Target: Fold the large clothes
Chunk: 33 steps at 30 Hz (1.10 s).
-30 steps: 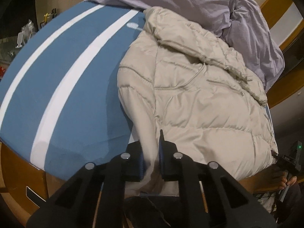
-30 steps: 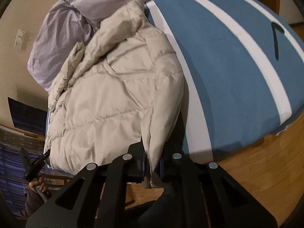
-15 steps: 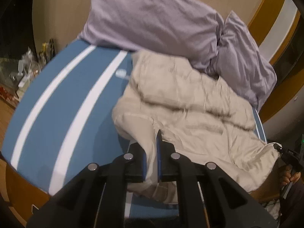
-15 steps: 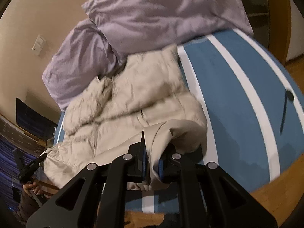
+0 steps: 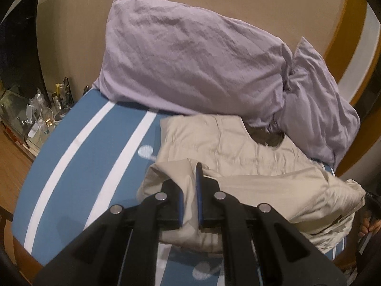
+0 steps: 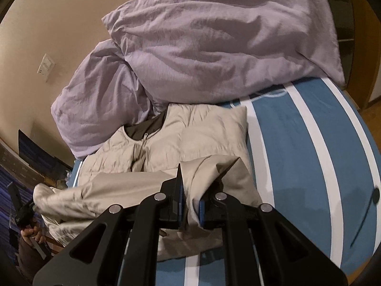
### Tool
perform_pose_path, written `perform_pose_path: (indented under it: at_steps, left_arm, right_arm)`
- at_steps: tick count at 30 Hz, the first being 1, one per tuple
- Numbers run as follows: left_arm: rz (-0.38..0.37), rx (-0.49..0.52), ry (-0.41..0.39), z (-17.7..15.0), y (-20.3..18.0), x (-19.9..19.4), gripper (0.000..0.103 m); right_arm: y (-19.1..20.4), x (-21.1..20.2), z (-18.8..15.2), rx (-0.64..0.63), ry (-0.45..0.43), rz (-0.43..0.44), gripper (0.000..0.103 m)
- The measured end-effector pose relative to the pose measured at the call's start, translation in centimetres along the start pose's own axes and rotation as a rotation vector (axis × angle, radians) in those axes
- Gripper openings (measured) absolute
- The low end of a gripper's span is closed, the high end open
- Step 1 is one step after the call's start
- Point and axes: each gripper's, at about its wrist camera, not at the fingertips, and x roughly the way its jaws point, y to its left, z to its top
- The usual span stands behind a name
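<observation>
A beige quilted jacket [image 5: 238, 147] lies on the blue bed, its collar toward the pillows. My left gripper [image 5: 189, 190] is shut on the jacket's bottom hem at one corner and holds it lifted above the bed. In the right wrist view the same jacket [image 6: 190, 133] shows its zip and dark collar lining. My right gripper [image 6: 191, 197] is shut on the other hem corner, also raised. The lifted hem hangs as a fold over the lower half of the jacket. The other gripper and the hand on it show at the edge [image 6: 23, 214].
Two large lilac pillows [image 5: 190, 59] lean on the wall at the bed's head, touching the jacket's collar. The blue bed cover [image 5: 83, 162] has white stripes and free room beside the jacket. A cluttered low table [image 5: 35, 119] stands past the bed's side. Wooden floor [image 6: 371, 109] surrounds it.
Both grippers have risen and moved toward the pillows, carrying the hem up off the bed's foot edge. The jacket, flat before, is now doubled over at its lower part.
</observation>
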Motion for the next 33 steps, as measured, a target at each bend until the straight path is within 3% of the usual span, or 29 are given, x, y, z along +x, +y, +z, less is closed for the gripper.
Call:
perform_pose_path:
  at_steps: [7,14,20,28,33]
  left_arm:
    - [0.059,-0.046,-0.026,3.7,-1.5,2.2,0.009]
    - [0.074,-0.008,-0.008,7.7,-2.7,6.5,0.009]
    - [0.077,0.023,0.060,10.0,-2.8,12.3,0.009]
    - [0.085,0.017,0.164,10.5,-1.9,19.5,0.010]
    - [0.070,-0.024,0.212,10.6,-1.2,22.5,0.014]
  right_arm:
    - [0.0,3.0,5.7,-0.037,0.003,0.019,0.010]
    - [-0.3,6.9,9.5,-0.003,-0.002,-0.053,0.010]
    - [-1.2,10.7,10.5,0.097,0.003,-0.142,0.010]
    - [-2.7,15.2,11.0,0.183,0.059,-0.226,0.010]
    - [-4.6,16.2,11.1,0.294,0.110,-0.187,0.015]
